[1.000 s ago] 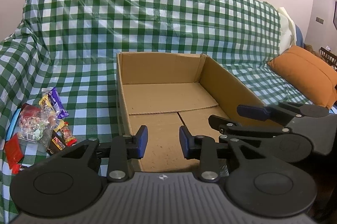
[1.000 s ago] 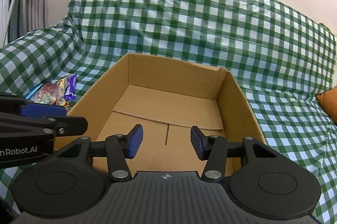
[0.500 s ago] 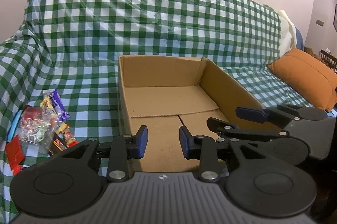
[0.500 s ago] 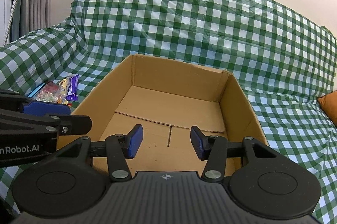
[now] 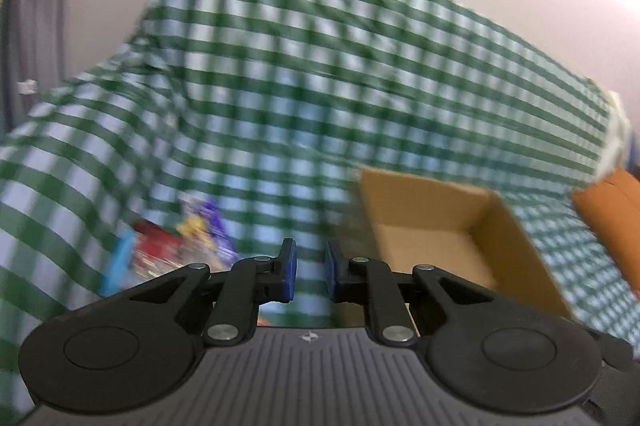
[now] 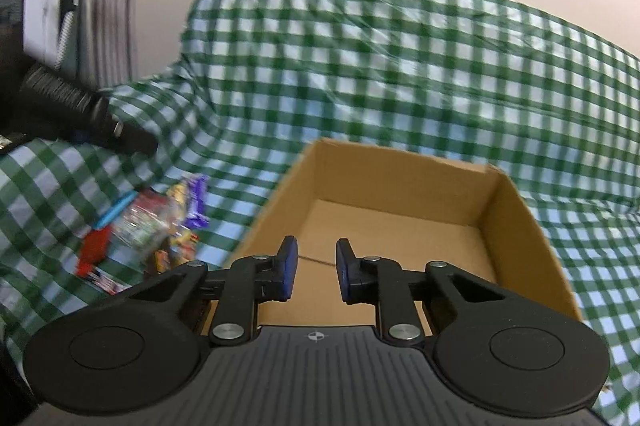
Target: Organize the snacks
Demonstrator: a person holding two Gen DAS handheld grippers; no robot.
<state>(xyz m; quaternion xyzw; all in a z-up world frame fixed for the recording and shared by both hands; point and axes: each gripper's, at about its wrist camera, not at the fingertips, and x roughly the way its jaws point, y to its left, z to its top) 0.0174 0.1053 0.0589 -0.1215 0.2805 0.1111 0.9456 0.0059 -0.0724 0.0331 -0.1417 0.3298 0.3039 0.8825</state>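
Now | snack pile (image 6: 148,230): loose heap on the green checked sofa cover (image 6: 360,74), left of the cardboard box (image 6: 400,222), purple bar's long axis running away from camera | left gripper (image 5: 308,276): jaws narrow, closing, nothing between, pile ahead-left | right gripper (image 6: 314,274): jaws narrow, closing, empty, over the box.

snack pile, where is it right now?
The snack pile lies on the green checked cover, left of the cardboard box in both wrist views; the left view shows it blurred, just beyond the jaws.
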